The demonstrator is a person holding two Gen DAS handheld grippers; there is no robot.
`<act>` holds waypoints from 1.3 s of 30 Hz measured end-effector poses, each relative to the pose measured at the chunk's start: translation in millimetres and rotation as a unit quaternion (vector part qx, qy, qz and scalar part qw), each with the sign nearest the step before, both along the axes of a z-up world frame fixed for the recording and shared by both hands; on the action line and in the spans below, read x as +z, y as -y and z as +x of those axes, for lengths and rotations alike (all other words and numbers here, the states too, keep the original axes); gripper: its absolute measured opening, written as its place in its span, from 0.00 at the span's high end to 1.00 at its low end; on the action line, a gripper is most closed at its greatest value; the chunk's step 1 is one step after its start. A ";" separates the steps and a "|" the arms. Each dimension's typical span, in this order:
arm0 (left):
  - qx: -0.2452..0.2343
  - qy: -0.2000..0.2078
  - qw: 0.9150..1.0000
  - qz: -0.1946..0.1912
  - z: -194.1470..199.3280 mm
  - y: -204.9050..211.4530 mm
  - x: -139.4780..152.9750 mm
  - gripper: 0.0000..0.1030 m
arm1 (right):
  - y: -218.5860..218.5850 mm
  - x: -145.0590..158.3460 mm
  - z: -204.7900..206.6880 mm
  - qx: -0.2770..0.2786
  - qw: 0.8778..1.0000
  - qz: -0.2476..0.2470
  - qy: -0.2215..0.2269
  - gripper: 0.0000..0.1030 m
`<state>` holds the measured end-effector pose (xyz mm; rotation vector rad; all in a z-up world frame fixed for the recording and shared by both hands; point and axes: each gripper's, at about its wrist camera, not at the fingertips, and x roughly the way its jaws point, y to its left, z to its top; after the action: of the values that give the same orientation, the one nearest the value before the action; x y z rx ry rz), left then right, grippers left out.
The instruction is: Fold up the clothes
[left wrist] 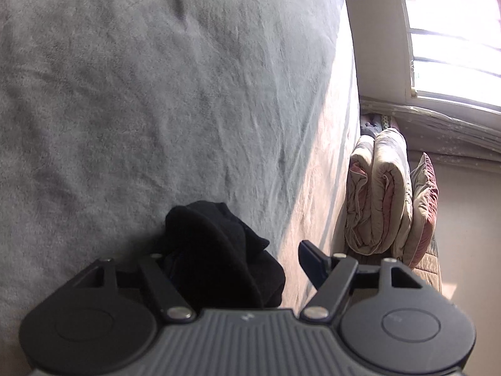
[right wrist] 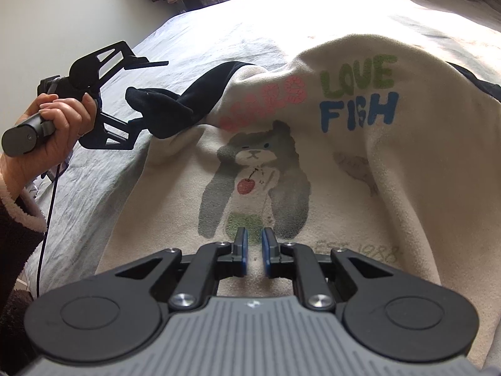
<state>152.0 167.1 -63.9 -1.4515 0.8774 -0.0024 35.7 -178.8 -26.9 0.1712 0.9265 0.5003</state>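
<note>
left wrist view: the left claw (left wrist: pixel 231 260) stands wide apart, and the black fleece sleeve (left wrist: pixel 219 250) of the garment is bunched between its fingers, against the finger at 7 o'clock; the finger (left wrist: pixel 310 263) at 5 o'clock stands clear of it, so nothing is pinched. beyond lies the grey plush bed cover (left wrist: pixel 156 94), and at 3 o'clock a folded beige and pink quilt (left wrist: pixel 379 194) stands under a bright window (left wrist: pixel 454 31). right wrist view: the cream fleece sweatshirt with a bear print and "love fish" lettering (right wrist: pixel 313 172) is spread across the bed, filling the middle; its black sleeve runs toward 10 o'clock, where the person's hand (right wrist: pixel 59 119) holds the left claw around the cuff. the right claw (right wrist: pixel 253 247) is nearly closed, blue pads a narrow gap apart, low over the hem at 6 o'clock; whether it nips any cloth i cannot tell. to fold the sleeve well, i judge the left claw should close on the cuff, then carry it flat across the chest print, the right claw steadying the hem. no containers are in view.
</note>
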 end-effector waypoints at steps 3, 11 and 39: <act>0.027 -0.019 0.999 0.003 5.8 -4.3 -5.7 0.61 | 1.7 -2.8 2.6 -0.001 1.000 0.004 -0.001 0.85; 0.047 0.034 0.985 0.161 7.6 -16.1 41.3 0.92 | 5.1 -5.8 5.1 -0.001 1.000 0.010 -0.003 0.85; 0.086 0.087 0.891 0.437 1.5 -73.0 127.4 0.92 | 12.6 -6.9 4.3 0.003 1.000 0.010 0.003 0.85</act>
<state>153.5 240.1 63.5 -0.6542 0.4821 0.3508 40.0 -191.4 -33.8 0.1847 0.9177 0.5158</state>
